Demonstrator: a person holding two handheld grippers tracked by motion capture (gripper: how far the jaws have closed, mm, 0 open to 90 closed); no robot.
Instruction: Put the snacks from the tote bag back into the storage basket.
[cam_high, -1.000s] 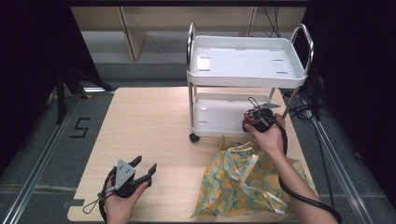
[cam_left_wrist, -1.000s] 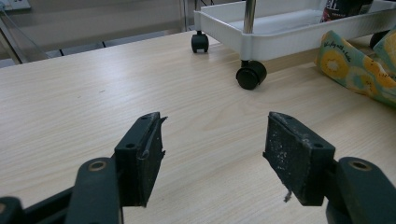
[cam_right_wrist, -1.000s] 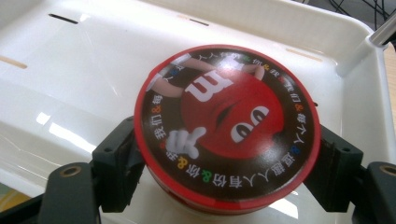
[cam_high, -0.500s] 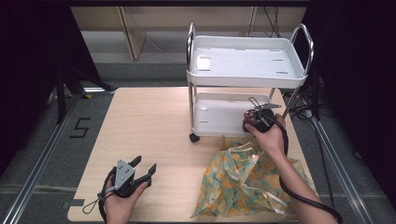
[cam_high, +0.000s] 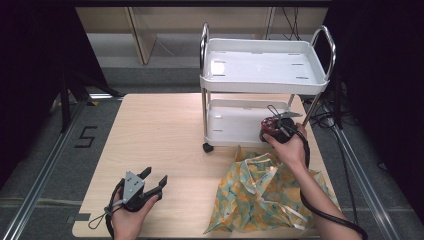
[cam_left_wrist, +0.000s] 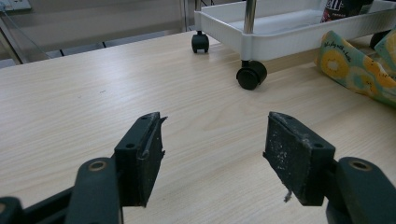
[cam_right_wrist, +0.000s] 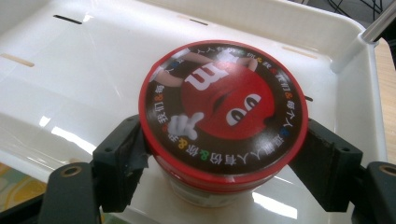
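A round tub with a red cartoon lid (cam_right_wrist: 223, 112) sits between the jaws of my right gripper (cam_right_wrist: 224, 161), which is shut on its sides. The tub is over the lower tray (cam_right_wrist: 84, 74) of a white wheeled cart (cam_high: 265, 70); in the high view the tub (cam_high: 270, 125) and right gripper (cam_high: 278, 131) are at that tray's front right edge. My left gripper (cam_high: 150, 182) rests near the table's front left, open and holding nothing. Its own view shows its two pads (cam_left_wrist: 299, 156) wide apart above the bare wood.
A yellow and teal patterned cloth bag (cam_high: 265, 192) lies crumpled on the wooden table (cam_high: 160, 130) in front of the cart, under my right forearm. The cart's black casters (cam_left_wrist: 251, 74) stand on the table. The cart's top tray (cam_high: 262, 65) holds nothing.
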